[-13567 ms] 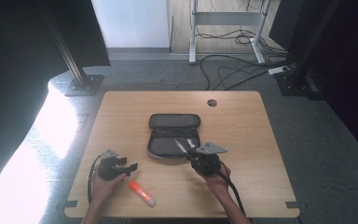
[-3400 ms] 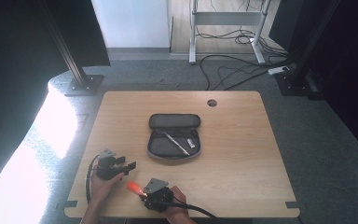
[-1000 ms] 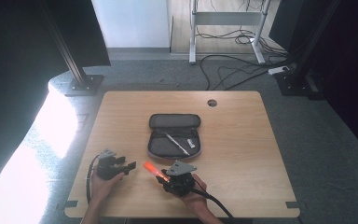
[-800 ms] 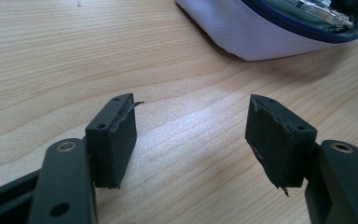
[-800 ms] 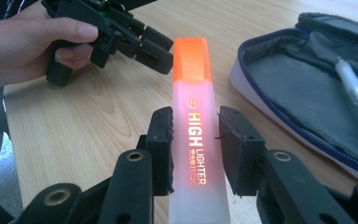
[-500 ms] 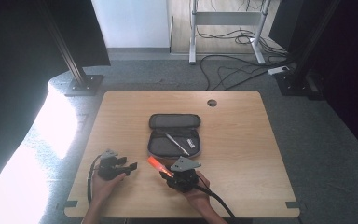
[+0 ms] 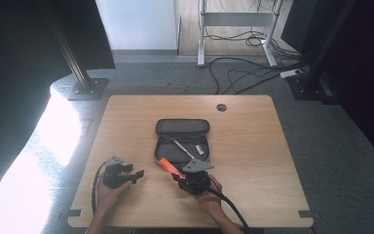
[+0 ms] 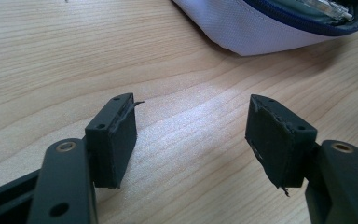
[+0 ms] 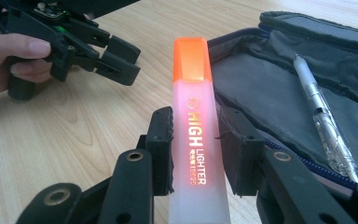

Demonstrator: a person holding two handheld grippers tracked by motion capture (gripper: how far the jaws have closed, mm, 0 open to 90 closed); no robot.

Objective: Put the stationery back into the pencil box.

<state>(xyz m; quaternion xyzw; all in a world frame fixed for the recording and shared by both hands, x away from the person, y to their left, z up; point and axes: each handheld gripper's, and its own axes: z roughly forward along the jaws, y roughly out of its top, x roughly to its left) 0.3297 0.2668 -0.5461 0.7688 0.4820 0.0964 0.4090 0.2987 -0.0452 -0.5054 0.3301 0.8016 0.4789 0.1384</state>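
Right gripper [image 9: 195,140] pinching orange highlighter [image 9: 196,135] mid-barrel — cap end pointing at open pencil case [image 7: 181,141], just beside its near edge. Left gripper [image 8: 191,135] jaws spread, nothing between, low over table [image 7: 253,146].

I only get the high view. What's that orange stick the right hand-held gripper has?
Observer: A highlighter; the right gripper view shows "HIGH LIGHTER" printed on its pale body, under an orange cap.
Operator: Is it really squeezed?
Observer: Yes, the right hand-held gripper has a pad pressed on each side of it.
Operator: What's in the case?
Observer: A clear pen lies on the grey lining of the open case.
Operator: Is the other gripper holding anything?
Observer: No, the left hand-held gripper is open, with bare table between its jaws.
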